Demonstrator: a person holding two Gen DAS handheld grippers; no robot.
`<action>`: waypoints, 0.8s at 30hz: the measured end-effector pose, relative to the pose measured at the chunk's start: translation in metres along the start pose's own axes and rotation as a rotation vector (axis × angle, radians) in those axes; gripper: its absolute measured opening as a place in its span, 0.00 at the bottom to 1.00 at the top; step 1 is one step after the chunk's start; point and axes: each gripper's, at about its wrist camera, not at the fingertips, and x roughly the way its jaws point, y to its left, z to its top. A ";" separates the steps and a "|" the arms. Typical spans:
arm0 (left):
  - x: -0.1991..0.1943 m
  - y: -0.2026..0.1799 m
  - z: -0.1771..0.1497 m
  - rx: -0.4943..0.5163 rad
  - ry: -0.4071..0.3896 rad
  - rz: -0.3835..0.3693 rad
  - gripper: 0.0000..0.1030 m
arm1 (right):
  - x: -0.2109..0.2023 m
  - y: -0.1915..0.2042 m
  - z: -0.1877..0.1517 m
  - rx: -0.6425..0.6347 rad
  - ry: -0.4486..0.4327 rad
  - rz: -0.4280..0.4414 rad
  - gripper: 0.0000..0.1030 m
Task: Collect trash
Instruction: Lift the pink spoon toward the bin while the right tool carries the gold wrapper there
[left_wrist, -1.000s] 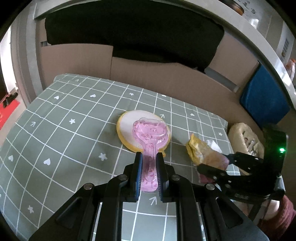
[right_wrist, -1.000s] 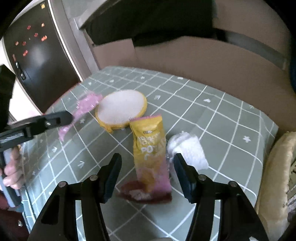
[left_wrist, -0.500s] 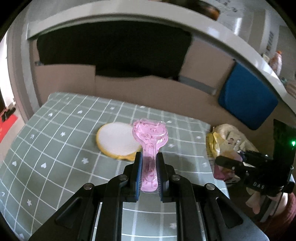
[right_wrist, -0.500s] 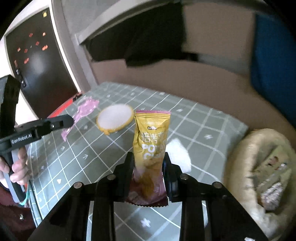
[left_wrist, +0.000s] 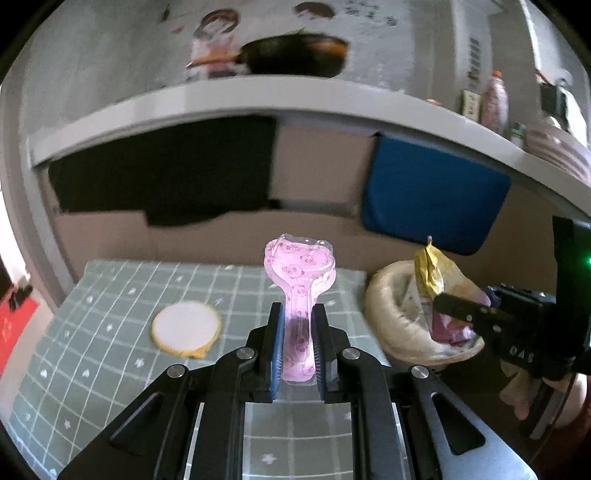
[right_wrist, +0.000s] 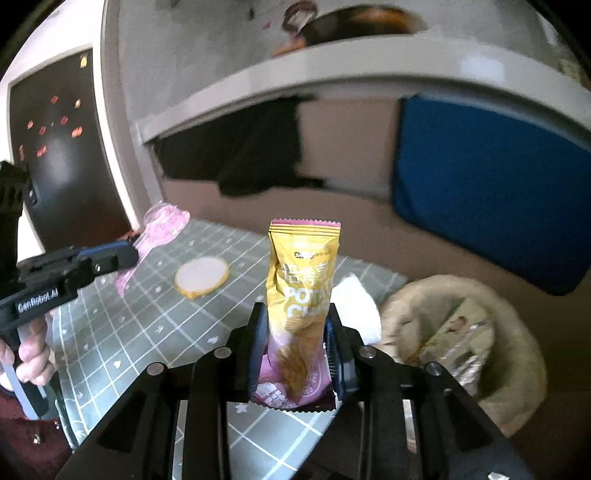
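Note:
My left gripper (left_wrist: 298, 314) is shut on a pink clear plastic wrapper (left_wrist: 300, 273) and holds it up above the green checked tablecloth (left_wrist: 110, 332). My right gripper (right_wrist: 295, 321) is shut on a yellow and purple potato chip bag (right_wrist: 301, 280), held upright beside a beige woven basket (right_wrist: 524, 332) with wrappers inside. In the left wrist view the basket (left_wrist: 391, 325) sits off the table's right edge, with the right gripper (left_wrist: 458, 306) and the chip bag (left_wrist: 432, 269) over it. A crumpled white tissue (right_wrist: 354, 299) lies on the table.
A round white coaster with a yellow rim (left_wrist: 186, 328) lies on the cloth. Brown cardboard panels (left_wrist: 314, 173), a black cloth (left_wrist: 166, 177) and a blue pad (left_wrist: 432, 199) stand behind the table under a grey shelf (left_wrist: 258, 96).
Both grippers have risen and moved right toward the basket. The right gripper closed on the chip bag and lifted it off the table. The left still holds the pink wrapper.

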 end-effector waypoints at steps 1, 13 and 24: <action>-0.002 -0.008 0.002 0.011 -0.005 -0.008 0.15 | -0.006 -0.004 0.001 0.006 -0.012 -0.006 0.27; -0.009 -0.121 0.034 0.157 -0.079 -0.130 0.15 | -0.096 -0.071 0.002 0.080 -0.167 -0.156 0.27; 0.020 -0.148 0.040 0.126 -0.114 -0.226 0.15 | -0.114 -0.111 -0.002 0.132 -0.218 -0.241 0.27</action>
